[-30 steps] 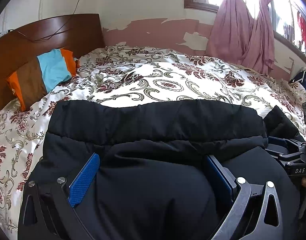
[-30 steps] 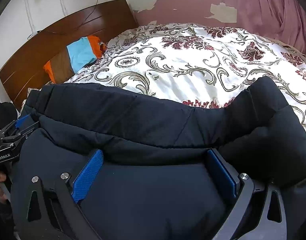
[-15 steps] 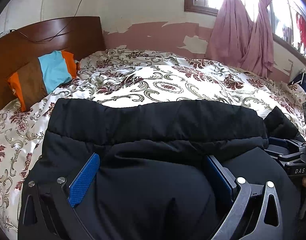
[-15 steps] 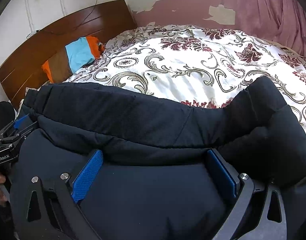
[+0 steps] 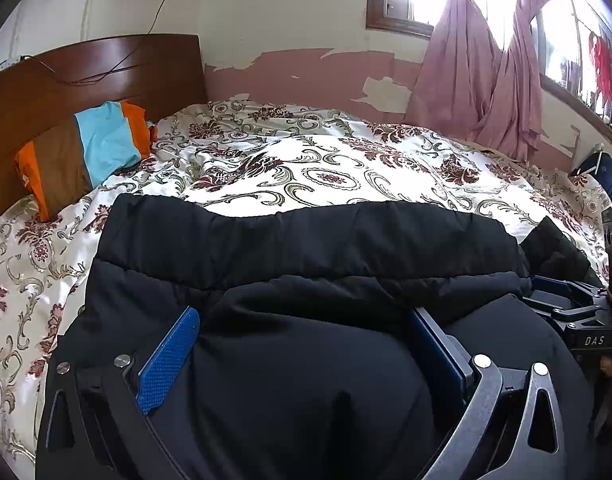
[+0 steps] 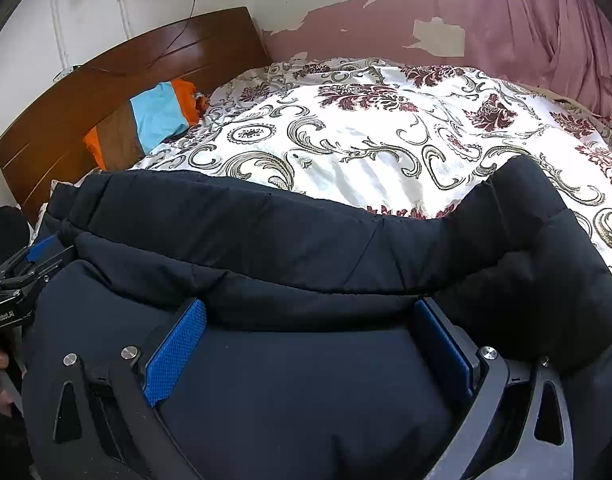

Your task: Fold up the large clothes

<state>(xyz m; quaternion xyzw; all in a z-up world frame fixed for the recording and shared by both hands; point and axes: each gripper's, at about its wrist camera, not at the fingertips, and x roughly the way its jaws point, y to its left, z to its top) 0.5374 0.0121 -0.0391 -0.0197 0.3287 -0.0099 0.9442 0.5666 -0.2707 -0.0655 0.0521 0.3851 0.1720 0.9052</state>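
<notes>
Change: I see both views tipped up slightly, jacket [image 5: 306,248] unmoved on the bed [image 5: 345,168].
Left hand-held gripper [image 5: 306,344]: spread wide, fabric between (ungripped).
Right hand-held gripper [image 6: 309,340]: likewise.
Meaning: I judge the fold paused.

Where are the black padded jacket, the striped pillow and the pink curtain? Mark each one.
black padded jacket [image 5: 306,248], left wrist view, on the quilted band along its far edge.
striped pillow [image 5: 106,144], left wrist view, on its light blue stripe.
pink curtain [image 5: 485,80], left wrist view, on its gathered middle folds.
</notes>
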